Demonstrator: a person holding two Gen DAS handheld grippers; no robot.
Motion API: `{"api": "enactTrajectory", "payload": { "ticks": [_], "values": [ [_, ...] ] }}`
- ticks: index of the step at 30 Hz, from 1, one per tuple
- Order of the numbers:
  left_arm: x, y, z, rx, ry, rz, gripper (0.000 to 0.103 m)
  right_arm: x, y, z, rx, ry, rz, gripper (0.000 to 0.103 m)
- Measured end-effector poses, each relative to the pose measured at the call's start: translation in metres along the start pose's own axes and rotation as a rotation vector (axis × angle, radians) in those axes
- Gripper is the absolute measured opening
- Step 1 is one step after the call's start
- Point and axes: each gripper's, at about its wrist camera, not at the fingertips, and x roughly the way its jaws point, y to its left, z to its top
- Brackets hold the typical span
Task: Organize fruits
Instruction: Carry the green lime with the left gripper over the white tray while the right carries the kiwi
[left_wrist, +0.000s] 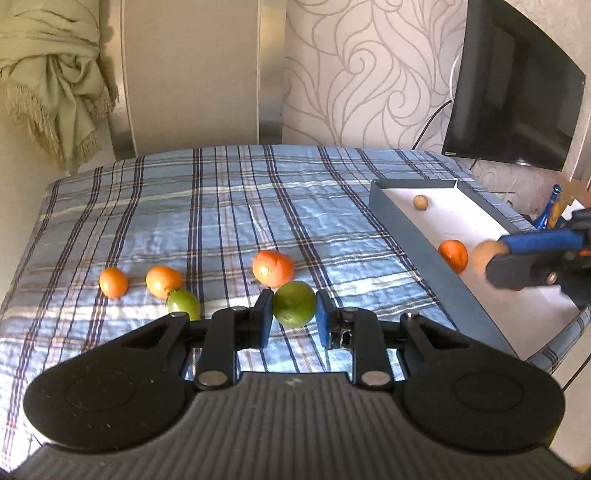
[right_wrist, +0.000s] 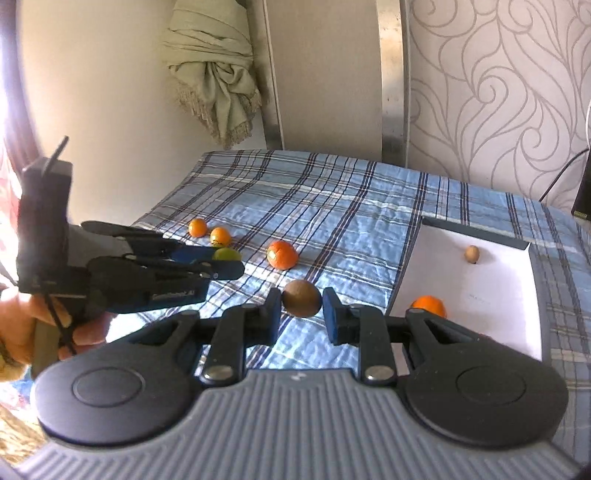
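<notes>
My left gripper (left_wrist: 294, 315) is shut on a green lime (left_wrist: 294, 308), held just above the plaid cloth. A second green fruit (left_wrist: 183, 304), two small oranges (left_wrist: 113, 282) (left_wrist: 163, 281) and a larger tangerine (left_wrist: 273, 268) lie on the cloth just beyond it. My right gripper (right_wrist: 302, 312) is shut on a brown kiwi (right_wrist: 301, 297), also seen in the left wrist view (left_wrist: 489, 254) over the tray. The grey tray with a white floor (right_wrist: 491, 288) holds an orange (right_wrist: 428, 306) and a small brown fruit (right_wrist: 472, 254).
The table is covered with a blue plaid cloth (left_wrist: 221, 206). A dark monitor (left_wrist: 517, 85) stands behind the tray at the far right. A chair back with a draped green scarf (left_wrist: 59, 74) is behind the table. The tray's wall (left_wrist: 417, 243) rises between the loose fruits and the tray floor.
</notes>
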Motion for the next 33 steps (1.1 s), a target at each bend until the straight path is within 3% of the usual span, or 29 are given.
{"api": "enactTrajectory", "payload": {
  "ticks": [6, 20, 33],
  "values": [
    [-0.004, -0.01, -0.002, 0.011, -0.011, 0.012, 0.028, -0.013, -0.004, -0.004, 0.029, -0.049, 0.0, 0.027],
    [0.002, -0.028, 0.014, 0.034, -0.005, 0.013, 0.028, -0.022, -0.028, -0.015, 0.093, -0.061, -0.031, 0.027],
    [0.009, -0.063, 0.017, 0.039, -0.04, -0.041, 0.028, -0.037, -0.046, -0.023, 0.073, -0.049, -0.061, 0.027]
  ]
}}
